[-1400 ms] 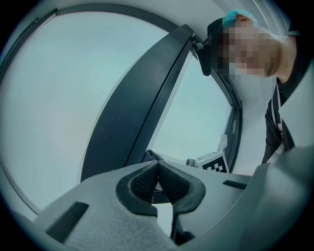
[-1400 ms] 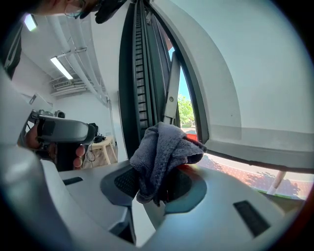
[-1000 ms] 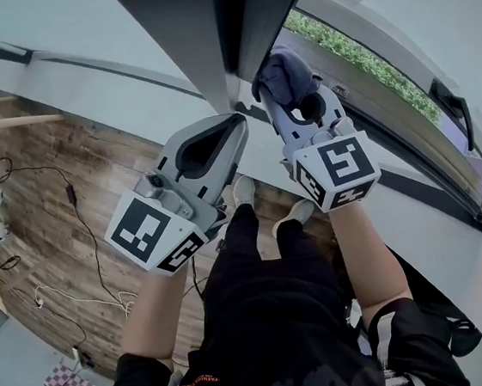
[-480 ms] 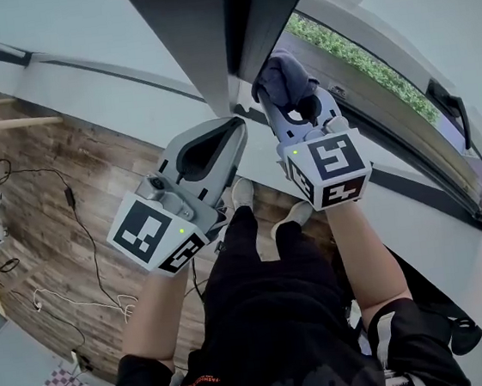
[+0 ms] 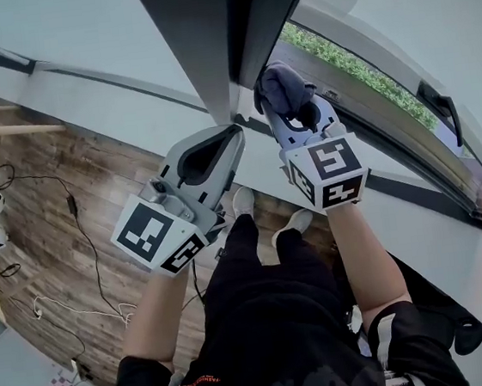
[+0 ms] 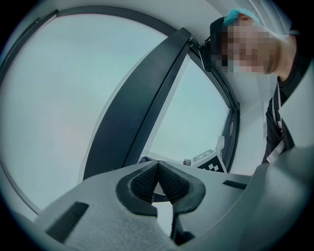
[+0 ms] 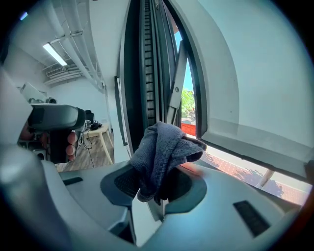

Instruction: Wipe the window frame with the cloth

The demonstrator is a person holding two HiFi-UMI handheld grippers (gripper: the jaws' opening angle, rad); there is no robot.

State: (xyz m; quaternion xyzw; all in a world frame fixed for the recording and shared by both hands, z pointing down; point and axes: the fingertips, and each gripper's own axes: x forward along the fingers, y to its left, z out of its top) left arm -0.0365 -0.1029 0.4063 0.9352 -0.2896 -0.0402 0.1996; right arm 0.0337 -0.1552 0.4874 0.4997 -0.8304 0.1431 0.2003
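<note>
R hand-held gripper point(image 5: 294, 114), clamped on bunched grey terry cloth point(image 5: 279, 86), just under dark upright window frame point(image 5: 243, 23); L hand-held gripper point(image 5: 231, 135) alongside, jaws together, empty.

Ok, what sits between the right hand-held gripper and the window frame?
The grey cloth, clamped by the right hand-held gripper, facing the window frame; right gripper view.

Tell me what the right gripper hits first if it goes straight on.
Most likely the dark window frame. The right gripper, shut on the cloth, points at its upright, so the cloth would touch first. Depth is unclear.
</note>
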